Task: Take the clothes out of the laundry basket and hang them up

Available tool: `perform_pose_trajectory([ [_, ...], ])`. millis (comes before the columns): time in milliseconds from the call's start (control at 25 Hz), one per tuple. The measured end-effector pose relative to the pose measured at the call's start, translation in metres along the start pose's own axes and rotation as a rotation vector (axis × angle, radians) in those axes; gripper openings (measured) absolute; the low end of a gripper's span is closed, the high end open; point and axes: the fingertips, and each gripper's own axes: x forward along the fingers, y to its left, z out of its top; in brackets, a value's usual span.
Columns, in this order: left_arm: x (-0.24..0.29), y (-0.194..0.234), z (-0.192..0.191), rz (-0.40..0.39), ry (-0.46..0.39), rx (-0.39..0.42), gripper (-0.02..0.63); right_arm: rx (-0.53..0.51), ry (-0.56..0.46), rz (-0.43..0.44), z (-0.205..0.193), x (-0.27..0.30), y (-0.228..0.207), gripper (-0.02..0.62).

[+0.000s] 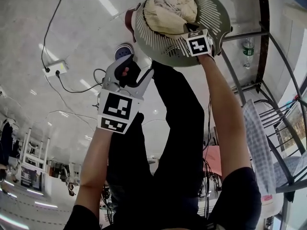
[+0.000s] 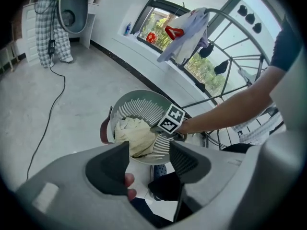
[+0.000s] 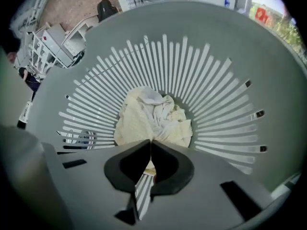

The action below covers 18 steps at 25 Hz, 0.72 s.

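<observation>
A round grey slatted laundry basket stands on the floor, holding a crumpled cream garment. My right gripper reaches down into the basket at the garment's near edge. In the right gripper view its jaws are shut, with a pinch of the cream garment showing between the pads. The left gripper view shows the garment drawn up toward that gripper inside the basket. My left gripper hovers open and empty in front of the basket, to its left; its jaws stand wide apart.
A metal drying rack stands to the right with a checked cloth draped on it. Other garments hang by the window. A power strip and its cables lie on the floor at the left. A bottle stands by the rack.
</observation>
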Motion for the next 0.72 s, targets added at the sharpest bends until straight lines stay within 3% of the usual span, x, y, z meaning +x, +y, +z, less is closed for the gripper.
perform_pose_trajectory([
  [360,-0.03,-0.033,0.031,0.018,0.049,0.2,0.25,-0.143,-0.137,-0.001,0.027,-0.141,0.047,0.009],
  [720,-0.072,-0.086,0.083,-0.014,0.032,0.396,0.251,-0.185,-0.254,-0.064,0.045,-0.291,0.07,0.009],
])
